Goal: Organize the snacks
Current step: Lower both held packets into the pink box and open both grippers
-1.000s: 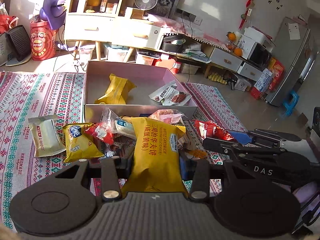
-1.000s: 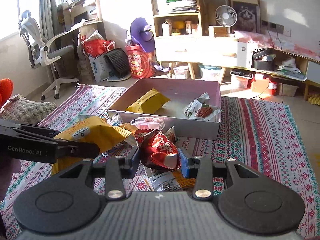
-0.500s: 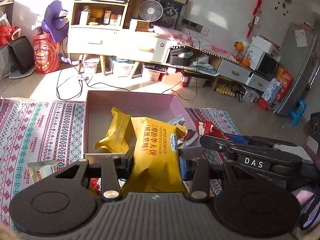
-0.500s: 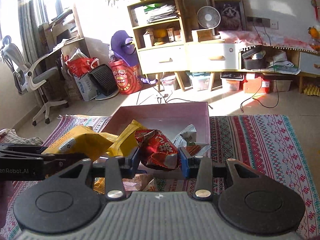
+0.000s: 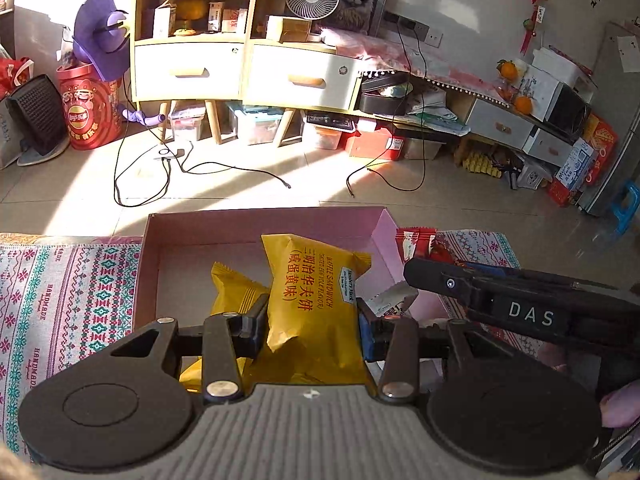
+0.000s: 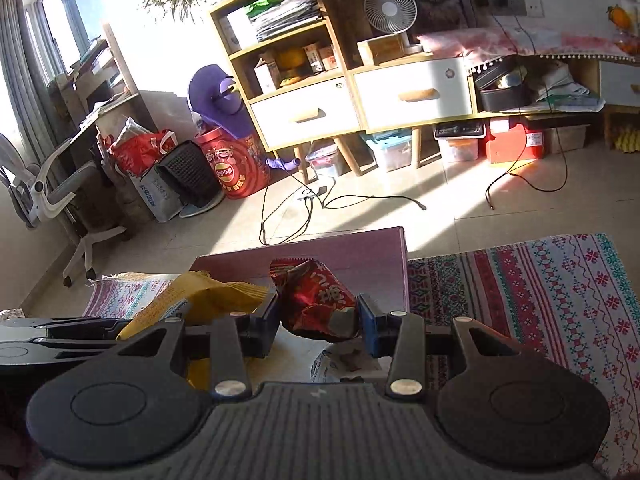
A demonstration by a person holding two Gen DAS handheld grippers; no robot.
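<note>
From the left wrist view, the left gripper (image 5: 312, 326) is clamped on a yellow waffle-sandwich packet (image 5: 314, 300), its pads pressing the packet's two long edges so the pack stands with its long axis running away from the fingers, printed face up toward the camera. The packet hangs over the open pink box (image 5: 256, 222), whose floor lies just beyond and below the fingertips; a second yellow packet (image 5: 232, 294) already rests inside the box to the left of the held one, and a small white wrapper (image 5: 390, 300) lies in the box to the right. The right gripper (image 5: 424, 276) comes in from the right side at about the same reach, with the red snack pack (image 5: 414, 240) poking out past it over the box's right wall. From the right wrist view, the right gripper (image 6: 318, 320) holds that crumpled red snack pack (image 6: 314, 300) squeezed between its pads, narrow, the pack's bulk pointing forward toward the pink box's far wall (image 6: 360, 248). The box sits directly ahead and under the pack, so a release looks to need little more than a short drop. The yellow waffle-sandwich packet (image 6: 224, 296) shows to the left, carried by the left gripper, whose black body (image 6: 60, 330) enters low at the left edge. Both hands seem about equally close to the box; the patterned rug (image 6: 540, 288) lies to its right.
</note>
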